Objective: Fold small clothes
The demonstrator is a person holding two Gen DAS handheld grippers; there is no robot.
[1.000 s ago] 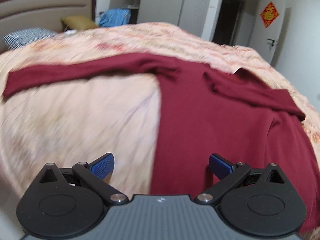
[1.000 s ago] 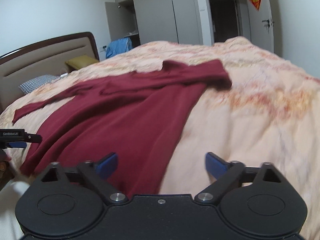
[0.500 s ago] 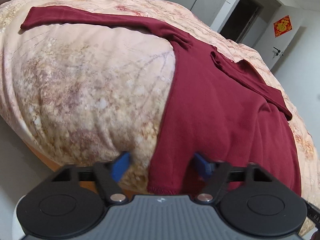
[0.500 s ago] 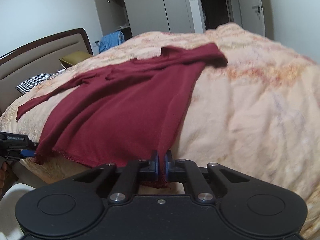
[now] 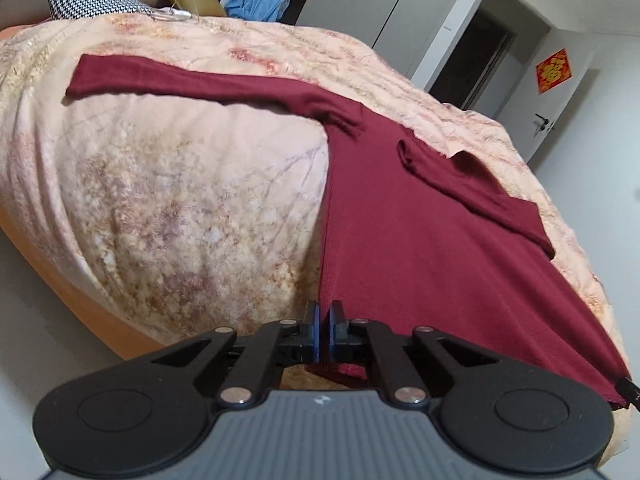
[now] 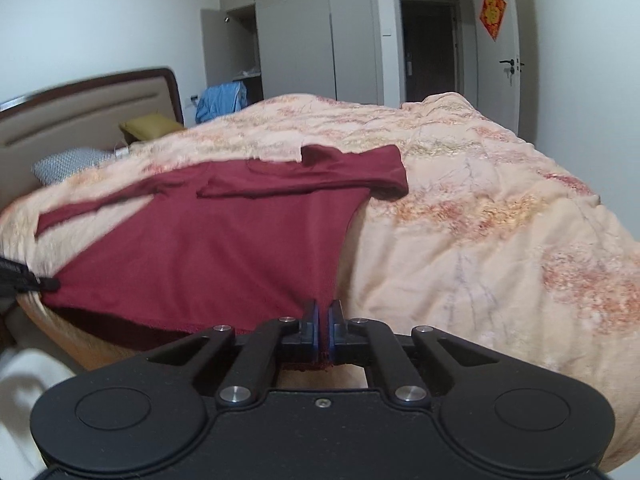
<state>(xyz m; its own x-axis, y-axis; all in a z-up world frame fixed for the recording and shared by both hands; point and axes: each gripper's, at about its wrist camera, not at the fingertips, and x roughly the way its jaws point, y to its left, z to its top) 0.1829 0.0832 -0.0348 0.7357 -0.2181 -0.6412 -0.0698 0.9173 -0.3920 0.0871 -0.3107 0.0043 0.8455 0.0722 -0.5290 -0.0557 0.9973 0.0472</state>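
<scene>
A dark red long-sleeved top [image 5: 420, 232] lies spread on the bed, its hem hanging over the near edge. My left gripper [image 5: 324, 330] is shut on the hem's left corner. My right gripper [image 6: 324, 330] is shut on the hem's right corner of the top [image 6: 224, 248]. One sleeve [image 5: 180, 80] stretches out to the left; the other sleeve [image 6: 320, 176] is folded across the chest. The left gripper's tip [image 6: 40, 282] shows at the left edge of the right wrist view.
The peach floral bedspread [image 5: 180, 208] covers the bed [image 6: 500, 240]. Pillows [image 5: 96, 2] and a headboard [image 6: 88, 112] are at the far end. A blue garment [image 6: 220, 100], wardrobe [image 6: 312, 40] and door [image 6: 496, 60] stand beyond.
Both grippers dropped to the bed's near edge and closed on the hem corners, the right first and then the left. The top now looks pulled taut between them.
</scene>
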